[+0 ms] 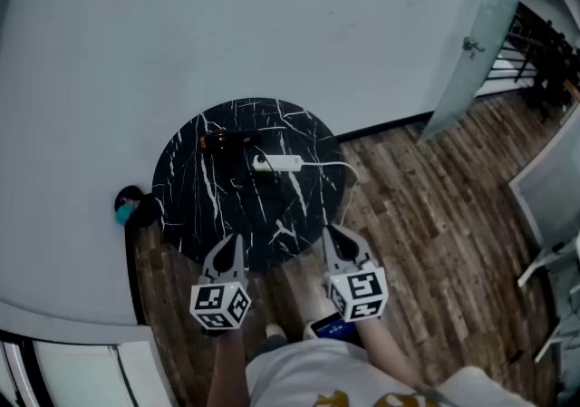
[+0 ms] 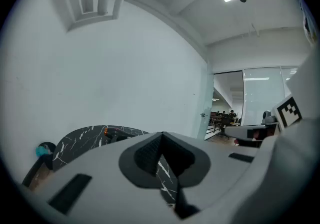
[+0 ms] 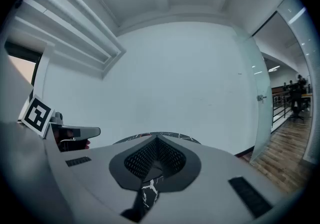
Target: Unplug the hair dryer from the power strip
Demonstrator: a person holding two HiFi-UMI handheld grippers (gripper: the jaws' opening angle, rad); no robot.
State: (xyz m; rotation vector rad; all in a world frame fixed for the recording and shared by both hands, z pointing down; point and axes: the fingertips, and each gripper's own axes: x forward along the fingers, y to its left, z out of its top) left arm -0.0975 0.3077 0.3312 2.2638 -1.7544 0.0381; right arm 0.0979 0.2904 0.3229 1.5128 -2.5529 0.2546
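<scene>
Black marble-patterned desk (image 1: 195, 206) carries the white power strip (image 1: 283, 163), with the dark hair dryer (image 1: 227, 139) just beside it; the left gripper (image 1: 229, 247) and right gripper (image 1: 334, 237) hover closed and empty at the desk's near edge.

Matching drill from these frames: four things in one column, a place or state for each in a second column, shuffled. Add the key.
Things
1. power strip
2. hair dryer
3. cord
4. left tool

Places or states
A. shut, empty, at the near edge of the table
B. trails off the table's right edge
C. white bar, mid-table
D. dark, back left of the tabletop

Pairs: 1-C, 2-D, 3-B, 4-A
</scene>
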